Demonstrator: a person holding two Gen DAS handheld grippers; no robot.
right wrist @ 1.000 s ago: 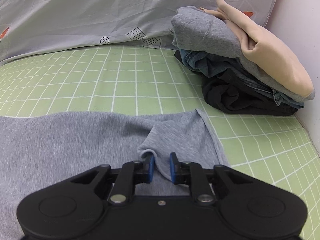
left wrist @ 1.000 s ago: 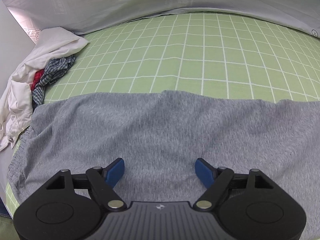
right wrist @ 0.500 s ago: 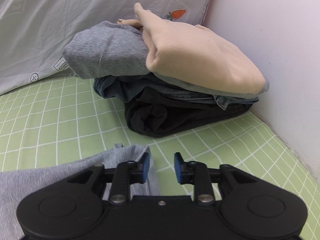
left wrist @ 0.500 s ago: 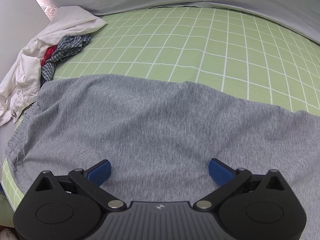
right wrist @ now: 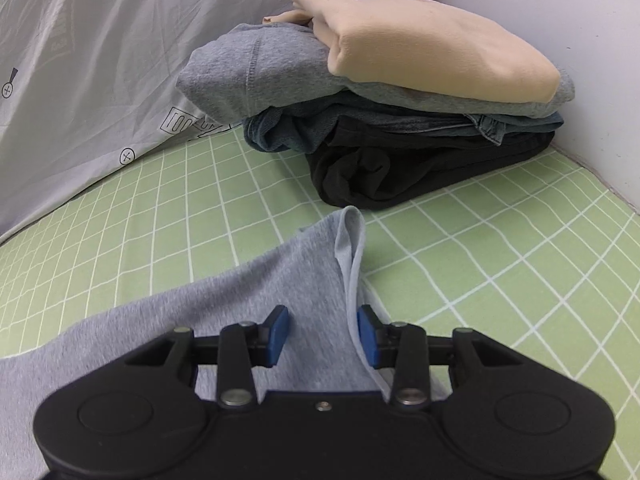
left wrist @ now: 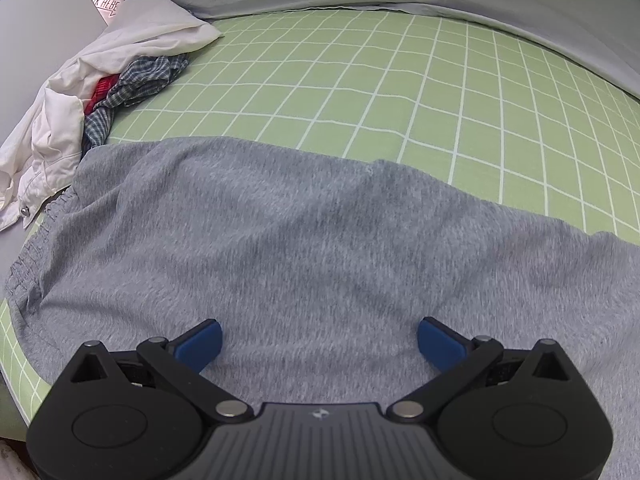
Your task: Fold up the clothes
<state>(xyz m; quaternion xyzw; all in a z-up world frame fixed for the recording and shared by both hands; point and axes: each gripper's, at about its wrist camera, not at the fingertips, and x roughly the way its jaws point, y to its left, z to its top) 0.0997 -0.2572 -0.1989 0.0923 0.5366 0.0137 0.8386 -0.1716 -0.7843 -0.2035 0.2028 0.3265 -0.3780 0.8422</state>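
A grey knit garment (left wrist: 320,240) lies spread across the green checked bed sheet (left wrist: 400,80), its gathered waistband (left wrist: 36,248) at the left edge. My left gripper (left wrist: 318,326) hovers low over the cloth, open as wide as it gets, with nothing pinched. In the right wrist view the garment's narrow end (right wrist: 280,280) runs toward a stack of folded clothes. My right gripper (right wrist: 322,312) stands partly open over that end. The cloth lies flat between and under its blue pads (right wrist: 276,332), with the turned-up hem beside the right pad.
A loose heap of white, checked and red clothes (left wrist: 100,80) sits at the sheet's left edge. Folded clothes, with beige on top (right wrist: 420,92), are stacked against the white wall (right wrist: 560,8). A grey printed quilt (right wrist: 100,60) lines the far side.
My right gripper has let go of the grey fold it pinched, and its jaws have spread while it swung toward the folded stack. The left jaws widened further and the left gripper rolled slightly.
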